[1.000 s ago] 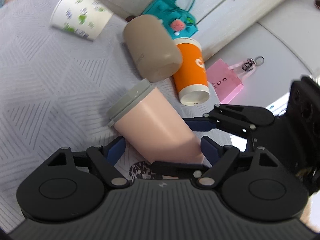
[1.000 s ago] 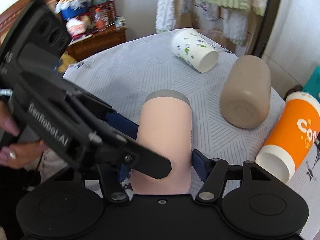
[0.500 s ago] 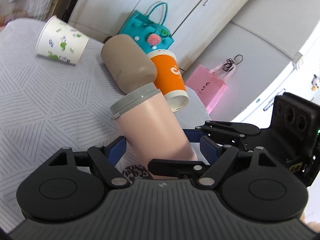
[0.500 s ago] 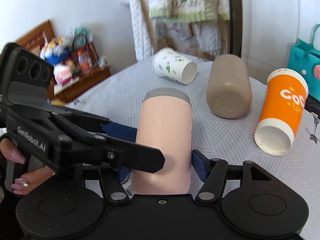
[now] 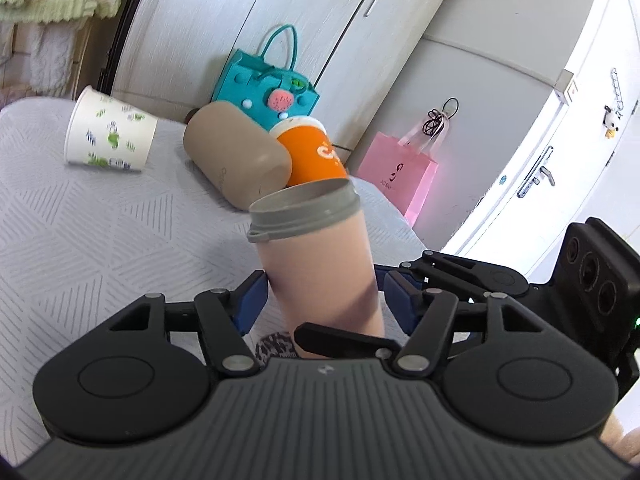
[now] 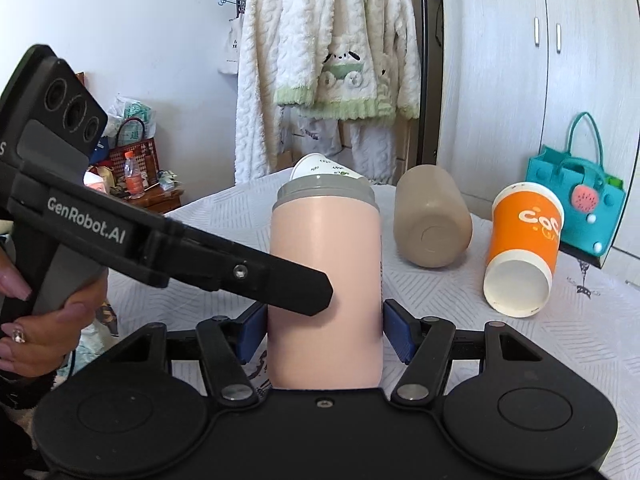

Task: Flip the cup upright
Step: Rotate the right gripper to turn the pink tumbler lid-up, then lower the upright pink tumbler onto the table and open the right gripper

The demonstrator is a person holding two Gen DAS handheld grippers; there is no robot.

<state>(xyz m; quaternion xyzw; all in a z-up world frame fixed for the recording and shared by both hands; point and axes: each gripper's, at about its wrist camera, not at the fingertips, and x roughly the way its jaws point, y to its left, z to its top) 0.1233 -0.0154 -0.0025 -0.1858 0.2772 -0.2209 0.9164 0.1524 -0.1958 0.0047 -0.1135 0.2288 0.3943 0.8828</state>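
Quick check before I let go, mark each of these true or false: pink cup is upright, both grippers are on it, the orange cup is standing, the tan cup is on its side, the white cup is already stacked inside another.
1. The pink cup is upright. True.
2. Both the left gripper and the right gripper close on it. True.
3. The orange cup is standing. False: it lies on its side.
4. The tan cup lies on its side. True.
5. The white cup is stacked inside another. False: it lies alone on the tablecloth.

Pink cup (image 6: 324, 280) base behind tool (image 6: 324, 330)
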